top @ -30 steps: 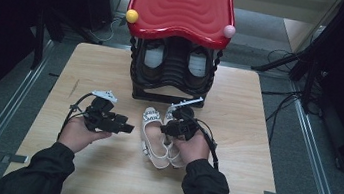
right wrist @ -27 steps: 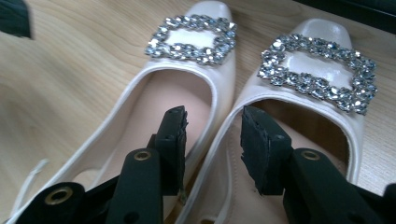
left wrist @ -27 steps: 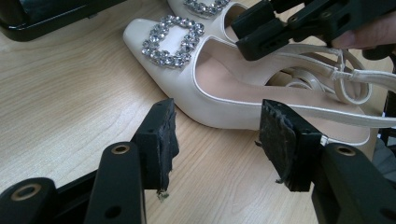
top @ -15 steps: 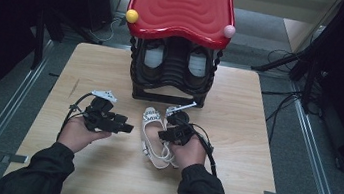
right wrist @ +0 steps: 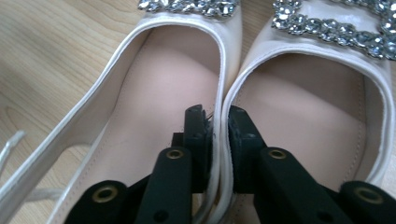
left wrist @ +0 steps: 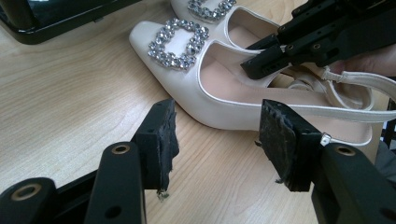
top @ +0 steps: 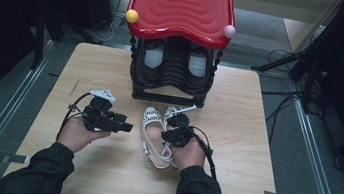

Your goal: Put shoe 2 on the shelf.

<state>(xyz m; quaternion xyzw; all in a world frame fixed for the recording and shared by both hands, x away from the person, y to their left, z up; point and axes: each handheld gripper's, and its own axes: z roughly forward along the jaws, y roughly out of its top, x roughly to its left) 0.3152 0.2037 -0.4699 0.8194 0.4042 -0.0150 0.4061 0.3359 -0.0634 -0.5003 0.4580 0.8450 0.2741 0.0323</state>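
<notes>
- Cream patent leather, two slingback shoes lying side by side on the wooden table (top: 88,66), toes toward the black shoe rack (top: 172,72) with its red top: the left shoe (right wrist: 154,116) and the right shoe (right wrist: 317,121) touch along their inner edges, just in front of the rack.
- Your right gripper (right wrist: 215,140) has just been closing, and its jaws now pinch both adjoining inner walls together, one jaw inside each shoe. The pads look pressed onto the rims with hardly any gap.
- Your left gripper (left wrist: 219,140) stands spread and holds nothing; it hovers low over the table just beside the outer flank of the nearer shoe, which the left gripper view shows with its rhinestone buckle (left wrist: 177,43).
- Risk: the bite sits on thin, glossy edges only. If you lift from here, one wall may slide out of the pads and that shoe will drop or swing.
- Risk: the grip looks to lie behind the toe boxes, so the pair may tip forward when raised, and the loose heel straps (left wrist: 369,84) can drag or snag on the jaws or the cable.
- Risk: the rack opening is near; a tilted pair could strike its front rail rather than go in.
- Judgement: check the hold with a slight lift, or steady the outer flank with the free left gripper.
</notes>
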